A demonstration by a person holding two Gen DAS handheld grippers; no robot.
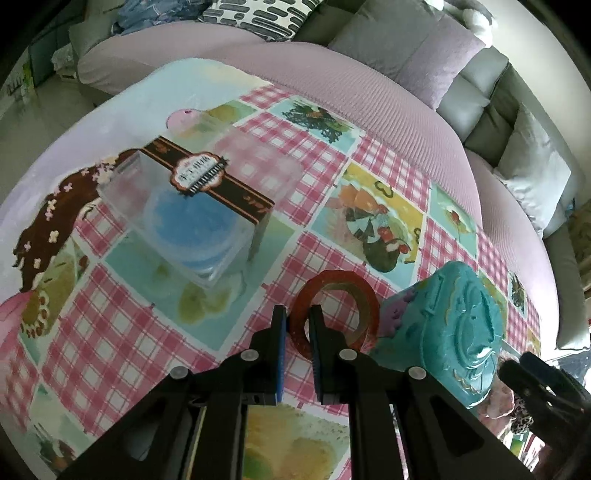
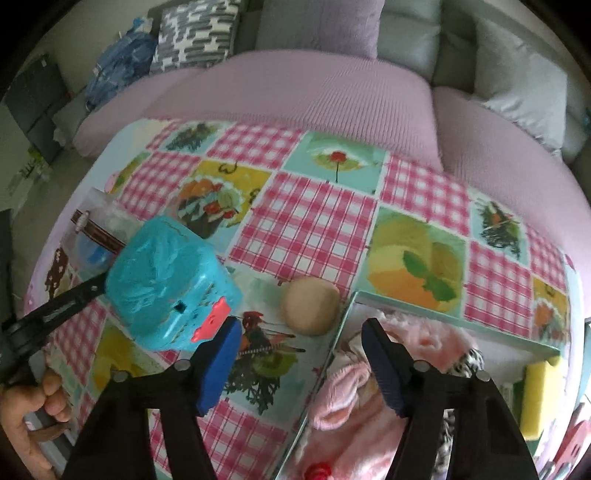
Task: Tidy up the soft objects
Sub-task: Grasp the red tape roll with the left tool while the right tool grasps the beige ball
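Place: a home living room.
Seating: a corner sofa (image 2: 325,107) with lilac ribbed seat covers wraps around the far side of the table.
Cushions: a purple cushion (image 1: 424,55), pale grey cushions (image 2: 517,77) and a black-and-white patterned cushion (image 1: 266,14) lean against the sofa back.
Table: a low table under a patchwork tablecloth (image 2: 317,221) of pink checks and fruit pictures.
Floor: pale glossy tiles (image 1: 33,114) beside the sofa.

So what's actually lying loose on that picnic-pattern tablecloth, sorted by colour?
Red: 1, the red tape ring gripped in the left jaws
Teal: 1, the teal embossed plastic box
Beige: 1, the beige round puff
Clear: 1, the clear lidded case with blue contents
Total: 4
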